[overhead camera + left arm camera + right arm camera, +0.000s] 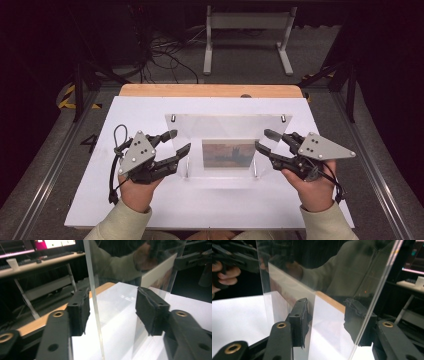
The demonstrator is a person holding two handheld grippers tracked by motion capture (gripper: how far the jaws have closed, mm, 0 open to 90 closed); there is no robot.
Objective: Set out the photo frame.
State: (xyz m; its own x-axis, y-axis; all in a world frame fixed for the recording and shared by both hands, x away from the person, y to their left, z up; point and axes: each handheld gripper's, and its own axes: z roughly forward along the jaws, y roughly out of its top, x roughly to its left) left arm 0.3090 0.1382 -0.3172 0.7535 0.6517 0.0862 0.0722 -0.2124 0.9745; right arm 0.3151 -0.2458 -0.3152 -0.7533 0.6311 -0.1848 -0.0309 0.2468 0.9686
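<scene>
A clear acrylic frame (228, 142), two glossy panes joined at the top by two small metal studs (173, 118), is stood upright near the middle of the white board (150, 210), slightly toward its far edge. A small picture (230, 153) in muted orange and grey is held between the panes; its subject cannot be made out.

The left gripper (176, 141) is set at the frame's left edge, its jaws spread to either side of the pane, with the foam pads (79, 311) not pressing it. The right gripper (263, 139) is placed likewise at the right edge, spread around the pane. A wooden strip (210, 90) is seen beyond the board's far edge. Reflections blur what lies behind the acrylic.
</scene>
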